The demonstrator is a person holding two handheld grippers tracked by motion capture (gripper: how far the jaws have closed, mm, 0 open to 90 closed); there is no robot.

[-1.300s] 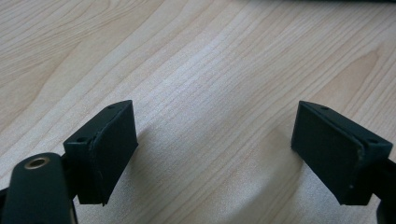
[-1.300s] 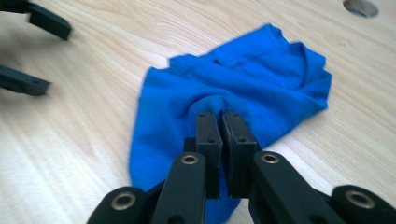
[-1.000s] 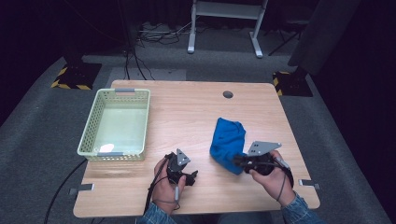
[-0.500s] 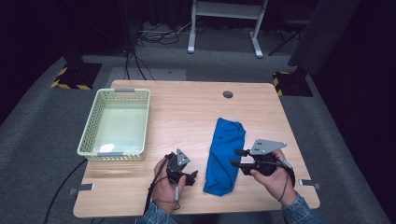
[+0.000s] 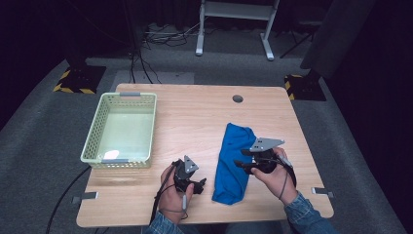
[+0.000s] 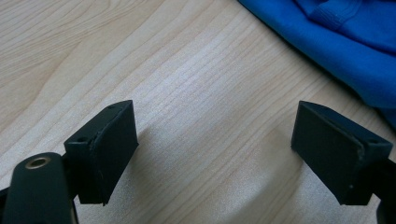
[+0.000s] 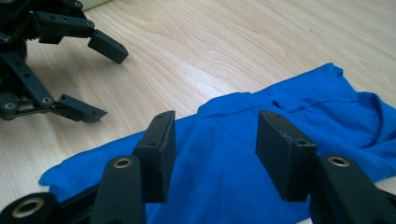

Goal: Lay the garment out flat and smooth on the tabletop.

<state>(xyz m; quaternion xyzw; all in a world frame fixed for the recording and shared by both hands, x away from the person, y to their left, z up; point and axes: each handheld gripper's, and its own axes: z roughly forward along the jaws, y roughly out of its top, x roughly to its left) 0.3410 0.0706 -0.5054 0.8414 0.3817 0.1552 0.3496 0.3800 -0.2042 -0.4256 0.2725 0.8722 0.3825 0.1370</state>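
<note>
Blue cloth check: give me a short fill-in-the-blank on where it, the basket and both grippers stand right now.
1. The blue cloth lies on the ____ table.
2. The right gripper, jaws just opened, hovers over the ____.
3. The left gripper holds ____ between its open jaws.
4. The green basket sits at the table's ____ side in the high view.

Missing words: wooden; cloth; nothing; left

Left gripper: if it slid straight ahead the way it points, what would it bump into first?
Probably the blue cloth: the left gripper, open over bare table, points toward its edge, though depth is uncertain.
</note>
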